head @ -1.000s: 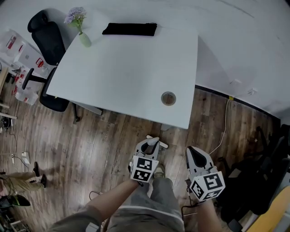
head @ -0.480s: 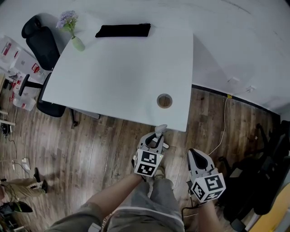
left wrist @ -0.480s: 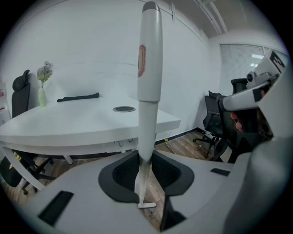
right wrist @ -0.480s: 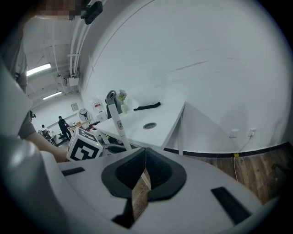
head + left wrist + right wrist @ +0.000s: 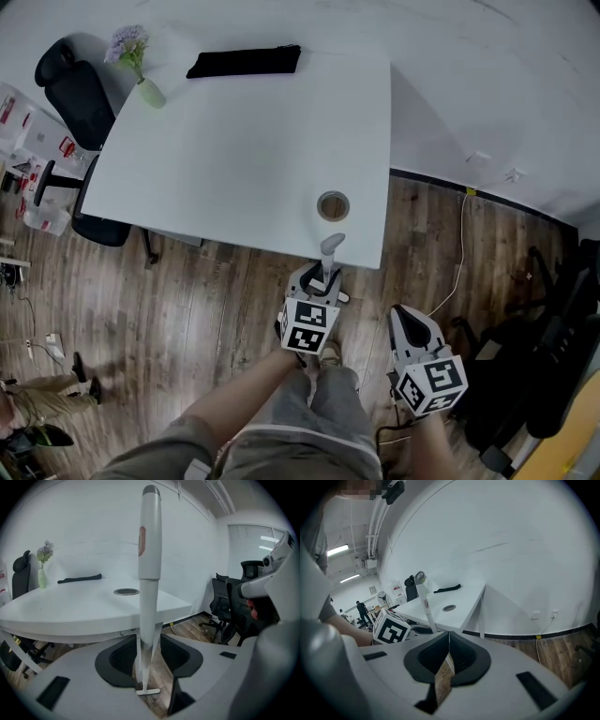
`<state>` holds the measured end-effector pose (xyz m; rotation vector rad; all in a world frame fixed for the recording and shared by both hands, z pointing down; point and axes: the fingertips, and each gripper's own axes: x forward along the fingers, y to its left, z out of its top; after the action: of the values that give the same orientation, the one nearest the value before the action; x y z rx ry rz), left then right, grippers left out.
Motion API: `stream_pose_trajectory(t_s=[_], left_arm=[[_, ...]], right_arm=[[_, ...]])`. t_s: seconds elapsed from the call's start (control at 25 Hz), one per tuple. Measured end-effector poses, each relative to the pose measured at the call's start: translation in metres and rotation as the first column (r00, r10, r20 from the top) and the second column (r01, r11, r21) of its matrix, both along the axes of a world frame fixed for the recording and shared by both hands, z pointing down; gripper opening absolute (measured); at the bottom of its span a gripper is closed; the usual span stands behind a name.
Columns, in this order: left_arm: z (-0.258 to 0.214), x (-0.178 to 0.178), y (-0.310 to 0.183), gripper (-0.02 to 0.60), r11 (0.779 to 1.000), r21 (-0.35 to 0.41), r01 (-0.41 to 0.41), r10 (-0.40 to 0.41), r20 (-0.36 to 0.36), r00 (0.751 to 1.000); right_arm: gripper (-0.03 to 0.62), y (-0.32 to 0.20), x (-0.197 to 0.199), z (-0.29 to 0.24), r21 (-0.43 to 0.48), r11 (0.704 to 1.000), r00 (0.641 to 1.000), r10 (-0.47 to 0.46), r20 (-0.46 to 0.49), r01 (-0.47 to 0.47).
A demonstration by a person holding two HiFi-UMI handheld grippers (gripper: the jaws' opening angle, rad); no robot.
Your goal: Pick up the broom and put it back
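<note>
The broom's white handle point(image 5: 330, 251) stands upright just in front of the white table's point(image 5: 253, 141) near edge. My left gripper point(image 5: 323, 277) is around it. In the left gripper view the handle point(image 5: 150, 564) rises between the jaws of the left gripper point(image 5: 149, 660), which are opening, with a gap on each side of the shaft; its lower end reaches the wood floor. My right gripper point(image 5: 406, 321) hovers to the right, over the floor, apart from the broom. In its own view the right gripper point(image 5: 449, 660) is shut and empty, and the broom handle point(image 5: 424, 604) shows at left.
On the table lie a black pouch point(image 5: 244, 62), a vase of flowers point(image 5: 141, 82) and a round cable grommet point(image 5: 332, 204). An office chair point(image 5: 70, 89) stands at the table's left, dark chairs point(image 5: 553, 356) at right. A cable point(image 5: 461, 253) trails along the floor by the wall.
My left gripper has carried the broom handle forward, up to the table's front edge, and its jaws have spread apart from the shaft. The right gripper has hardly moved.
</note>
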<state>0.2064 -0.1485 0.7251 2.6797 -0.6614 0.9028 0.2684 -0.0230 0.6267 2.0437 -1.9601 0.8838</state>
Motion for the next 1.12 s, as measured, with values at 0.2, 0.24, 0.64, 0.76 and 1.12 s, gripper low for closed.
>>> stream_pose_trajectory(t_s=[0.2, 0.24, 0.64, 0.76, 1.12], left_arm=[[-0.009, -0.015, 0.004, 0.199, 1.0, -0.008, -0.006, 0.007, 0.023, 1.0], [-0.014, -0.019, 0.004, 0.199, 1.0, -0.007, -0.004, 0.004, 0.024, 1.0], [-0.104, -0.054, 0.007, 0.175, 0.999, -0.012, -0.037, 0.037, -0.032, 0.999], [-0.141, -0.066, 0.0, 0.133, 0.999, 0.031, -0.019, 0.021, -0.063, 0.998], [-0.251, -0.111, -0.018, 0.091, 0.988, 0.141, 0.061, -0.035, -0.181, 0.983]], right_arm=[[0.032, -0.001, 0.002, -0.014, 0.004, 1.0, 1.0, -0.006, -0.006, 0.006], [0.031, -0.003, 0.001, -0.02, 0.007, 1.0, 1.0, -0.009, -0.008, 0.009], [0.032, -0.026, -0.02, -0.109, 0.079, 0.995, 0.997, -0.056, -0.057, 0.06], [0.031, -0.03, -0.029, -0.139, 0.099, 0.991, 0.992, -0.077, -0.101, 0.087], [0.031, -0.041, -0.058, -0.229, 0.175, 0.972, 0.971, -0.122, -0.206, 0.159]])
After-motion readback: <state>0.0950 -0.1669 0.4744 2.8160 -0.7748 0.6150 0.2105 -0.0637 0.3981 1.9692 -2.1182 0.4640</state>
